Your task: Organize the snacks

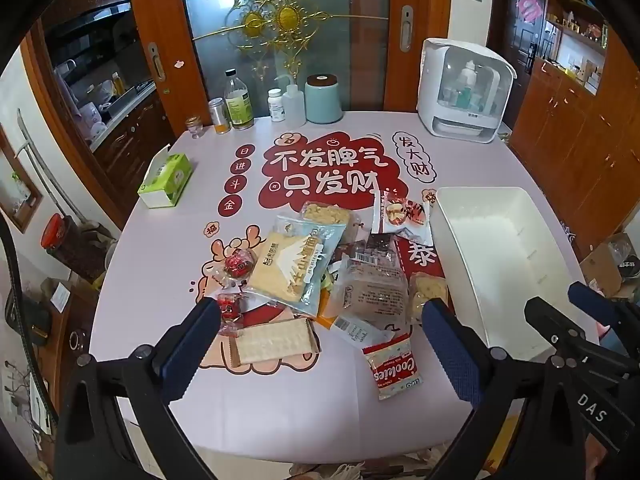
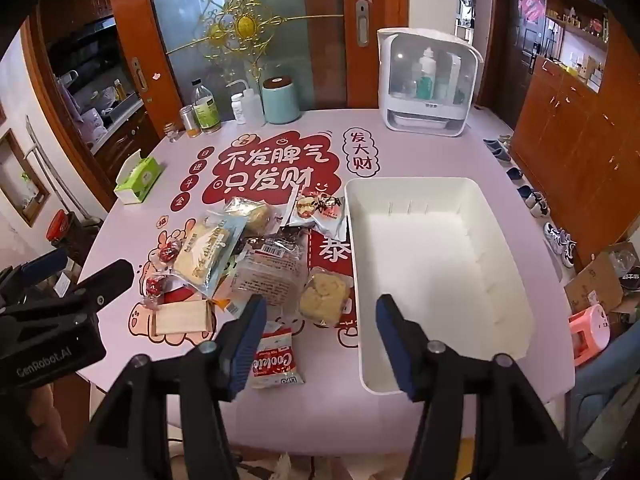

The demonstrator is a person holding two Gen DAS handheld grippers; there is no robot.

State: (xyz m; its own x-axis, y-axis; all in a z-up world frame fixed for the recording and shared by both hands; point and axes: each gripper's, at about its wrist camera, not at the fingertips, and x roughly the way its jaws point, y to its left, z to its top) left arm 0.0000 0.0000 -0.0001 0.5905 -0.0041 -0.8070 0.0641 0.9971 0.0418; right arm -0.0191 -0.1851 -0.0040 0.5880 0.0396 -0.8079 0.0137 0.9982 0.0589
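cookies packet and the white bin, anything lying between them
Nothing: in the right wrist view only bare pink tabletop separates the Cookies packet from the white bin; the pile sits farther back.

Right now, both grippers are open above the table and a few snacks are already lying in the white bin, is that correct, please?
Not quite. The white bin holds nothing yet; the right wrist view shows its bare floor. The snacks, such as the Cookies packet, all lie on the table to its left. The left gripper and right gripper are indeed open.
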